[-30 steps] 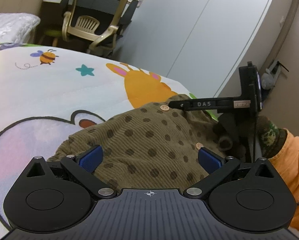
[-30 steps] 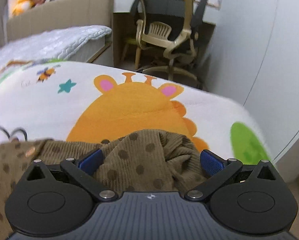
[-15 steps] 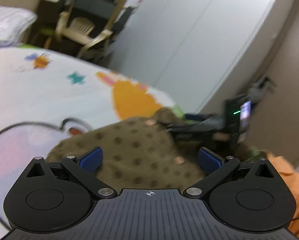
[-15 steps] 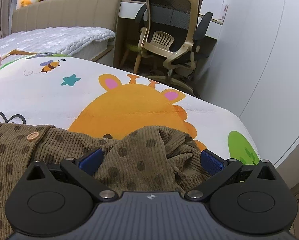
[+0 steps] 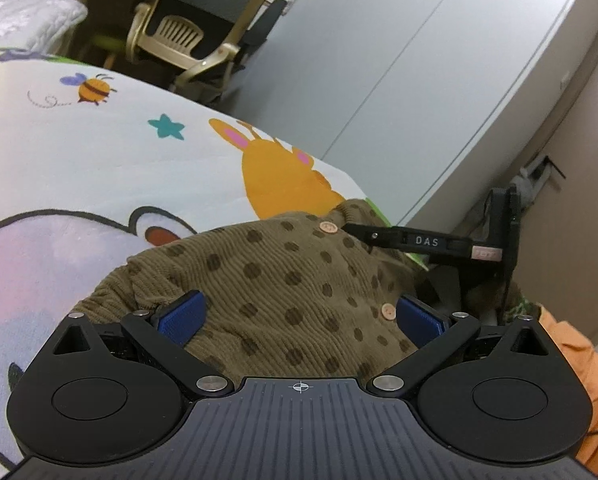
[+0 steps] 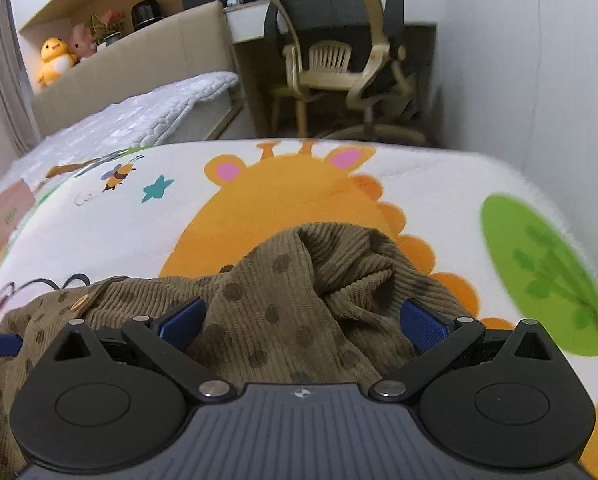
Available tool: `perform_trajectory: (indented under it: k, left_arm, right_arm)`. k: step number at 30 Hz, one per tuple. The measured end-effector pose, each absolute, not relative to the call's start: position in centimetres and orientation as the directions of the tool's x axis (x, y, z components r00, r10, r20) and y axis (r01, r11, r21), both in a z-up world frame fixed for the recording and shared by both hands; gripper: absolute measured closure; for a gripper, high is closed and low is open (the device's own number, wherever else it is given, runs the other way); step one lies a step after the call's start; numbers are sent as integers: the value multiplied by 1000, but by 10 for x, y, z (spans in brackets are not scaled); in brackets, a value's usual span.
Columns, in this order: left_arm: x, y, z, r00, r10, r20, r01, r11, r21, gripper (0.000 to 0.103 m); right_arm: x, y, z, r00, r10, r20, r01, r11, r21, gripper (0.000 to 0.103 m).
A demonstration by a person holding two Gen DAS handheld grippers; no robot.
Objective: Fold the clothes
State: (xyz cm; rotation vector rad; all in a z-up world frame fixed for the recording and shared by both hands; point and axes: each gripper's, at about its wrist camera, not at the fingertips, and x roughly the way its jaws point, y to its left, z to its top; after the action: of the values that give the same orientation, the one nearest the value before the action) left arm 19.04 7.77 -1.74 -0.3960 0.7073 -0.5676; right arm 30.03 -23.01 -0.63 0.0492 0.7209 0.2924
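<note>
The brown dotted corduroy garment (image 5: 283, 280) lies bunched on the cartoon-print bed (image 5: 99, 168). Both tools, left (image 5: 299, 316) and right (image 6: 303, 320), remain spread over it; the right view has swung, so no fold has begun.

From my left wrist camera I look low and close across the brown dotted garment (image 5: 283, 280) toward the wardrobe (image 5: 399, 60); my right wrist camera (image 6: 291, 276) faces the office chair (image 6: 339, 52). Both share the garment, the cartoon bedspread (image 5: 99, 152) and the chair.
</note>
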Motion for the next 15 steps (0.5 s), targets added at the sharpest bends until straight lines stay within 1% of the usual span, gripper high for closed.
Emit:
perform_trajectory:
  k: [3,5,15]
  left_arm:
    - [189,76,-17,623,-602,-500,356,787,-503,0]
    - [189,76,-17,622,-603,-500,359,787,-502,0]
    - [189,81,-17,623,-613,-487,354,775,-523,0]
  right_arm:
    - [269,-217,8,754,294,-587,-312,947,75,0]
    - [249,-209,15,740,349,-575,-376,923,78,0]
    - [181,-178,-8,742,322,-588,-483,865,-136,0]
